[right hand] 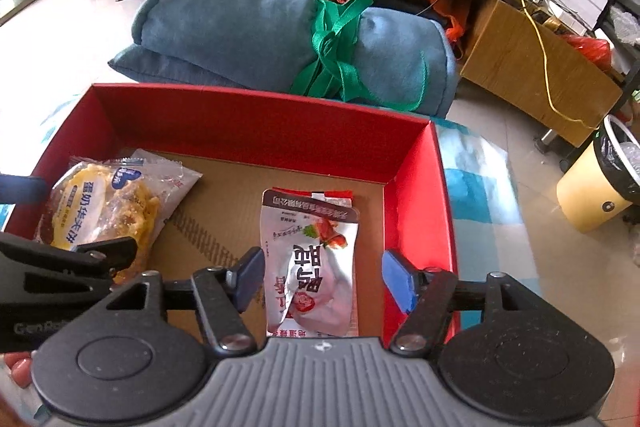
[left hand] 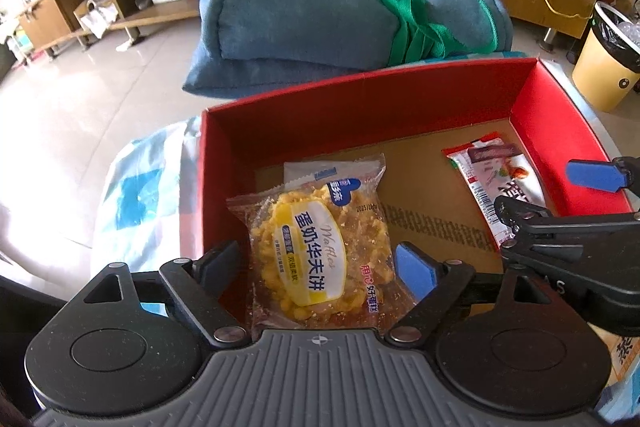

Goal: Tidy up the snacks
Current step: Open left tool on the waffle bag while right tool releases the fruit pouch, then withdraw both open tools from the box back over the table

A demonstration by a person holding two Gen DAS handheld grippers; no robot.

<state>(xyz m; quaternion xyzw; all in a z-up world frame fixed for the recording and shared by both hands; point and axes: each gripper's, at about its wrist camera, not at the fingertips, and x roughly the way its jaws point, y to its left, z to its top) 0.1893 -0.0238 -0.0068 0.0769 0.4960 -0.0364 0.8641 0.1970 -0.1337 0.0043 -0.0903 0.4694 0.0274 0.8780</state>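
Left wrist: both hand-held grippers spread over packets lying in red box; withdraw straight up, avoid snagging waffle packet.

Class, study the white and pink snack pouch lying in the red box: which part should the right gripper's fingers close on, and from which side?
Take the white and pink snack pouch across its narrow width, from above. It lies flat on the red box floor, long axis between the open right gripper fingers.
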